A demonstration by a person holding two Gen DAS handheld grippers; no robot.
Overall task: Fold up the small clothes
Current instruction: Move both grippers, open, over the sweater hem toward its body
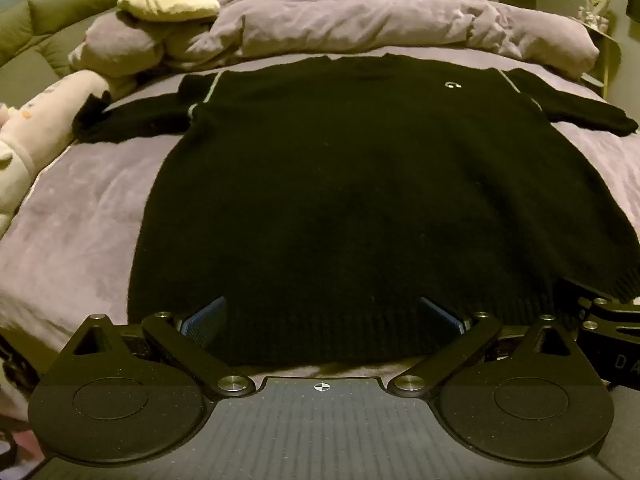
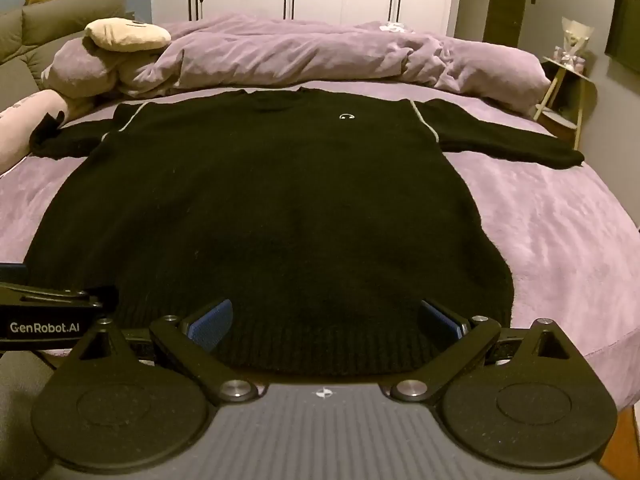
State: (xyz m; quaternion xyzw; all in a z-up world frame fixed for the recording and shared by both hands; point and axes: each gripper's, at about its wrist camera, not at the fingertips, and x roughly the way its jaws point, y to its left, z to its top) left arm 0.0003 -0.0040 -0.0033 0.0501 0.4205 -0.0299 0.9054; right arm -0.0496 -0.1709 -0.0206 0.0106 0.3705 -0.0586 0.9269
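A black sweater [image 1: 360,200] is lying flat, front up, on a purple bed [image 1: 88,216], sleeves reaching toward nine and three o'clock; the left gripper [image 1: 322,318] and right gripper [image 2: 326,322] are hovering at six o'clock over its ribbed hem [image 2: 320,348], jaws spread fully wide, gripping nothing; pinching only the top layer would likely be dragging the knit askew, bunching the fold.
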